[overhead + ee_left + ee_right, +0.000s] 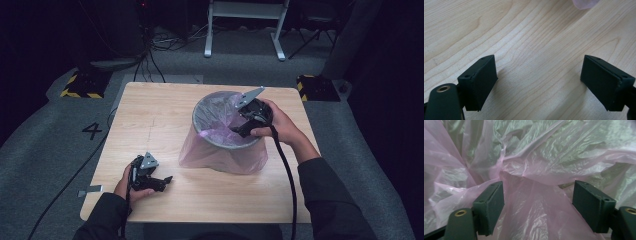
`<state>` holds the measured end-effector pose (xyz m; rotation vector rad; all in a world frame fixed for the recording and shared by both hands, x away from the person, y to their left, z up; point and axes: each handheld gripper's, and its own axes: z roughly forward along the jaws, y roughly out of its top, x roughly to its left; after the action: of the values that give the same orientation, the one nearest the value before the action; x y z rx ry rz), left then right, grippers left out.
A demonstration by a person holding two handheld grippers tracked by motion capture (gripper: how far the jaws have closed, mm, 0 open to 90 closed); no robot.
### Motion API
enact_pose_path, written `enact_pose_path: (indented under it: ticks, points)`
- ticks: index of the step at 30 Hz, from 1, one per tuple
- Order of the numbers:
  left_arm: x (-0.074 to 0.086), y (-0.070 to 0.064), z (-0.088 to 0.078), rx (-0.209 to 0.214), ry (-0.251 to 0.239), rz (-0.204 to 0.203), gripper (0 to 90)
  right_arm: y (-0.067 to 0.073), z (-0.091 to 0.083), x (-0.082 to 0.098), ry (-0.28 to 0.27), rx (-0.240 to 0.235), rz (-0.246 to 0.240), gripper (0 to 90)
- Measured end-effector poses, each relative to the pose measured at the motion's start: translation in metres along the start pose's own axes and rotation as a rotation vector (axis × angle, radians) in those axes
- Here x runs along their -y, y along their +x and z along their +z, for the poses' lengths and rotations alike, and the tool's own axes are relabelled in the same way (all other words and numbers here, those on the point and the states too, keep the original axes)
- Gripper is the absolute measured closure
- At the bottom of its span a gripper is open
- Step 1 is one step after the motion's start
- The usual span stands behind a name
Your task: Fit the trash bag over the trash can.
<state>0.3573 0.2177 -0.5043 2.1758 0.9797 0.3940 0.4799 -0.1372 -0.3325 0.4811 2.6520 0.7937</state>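
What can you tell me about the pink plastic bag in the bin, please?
The pink plastic bag is thin, translucent and heavily creased. It lines a round grey metal bin standing on the wooden table; its upper part is draped over the rim and hangs down the outside almost to the tabletop, while the rest lies crumpled in folds inside. The right gripper reaches into the bin mouth with its jaws apart, a raised fold of film between them; no firm pinch is visible.

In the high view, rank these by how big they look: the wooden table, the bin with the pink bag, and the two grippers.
1. Wooden table
2. Bin with the pink bag
3. Right gripper and left gripper: too alike to rank, each partly hidden by a hand.
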Motion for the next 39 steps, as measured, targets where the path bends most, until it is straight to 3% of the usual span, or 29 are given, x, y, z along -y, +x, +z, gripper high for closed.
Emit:
enact_pose_path:
  ticks: [7, 16, 21, 31, 39]
  points:
    - [0.0, 0.0, 0.0, 0.0, 0.0, 0.0, 13.5, 0.0, 0.004, -0.003, 0.059, -0.019, -0.025, 25.3]
    - [0.0, 0.0, 0.0, 0.0, 0.0, 0.001, 13.5, -0.002, 0.012, -0.01, 0.197, -0.047, -0.045, 26.7]
    - [0.0, 0.0, 0.0, -0.002, 0.001, 0.005, 13.6, -0.001, 0.015, -0.012, 0.236, -0.059, -0.053, 25.0]
    - [0.0, 0.0, 0.0, -0.002, 0.001, 0.006, 13.8, 0.0, 0.012, -0.01, 0.19, -0.025, -0.03, 23.9]
    - [0.0, 0.0, 0.0, -0.002, 0.001, 0.005, 13.8, 0.004, 0.003, -0.005, 0.083, -0.006, -0.022, 21.8]
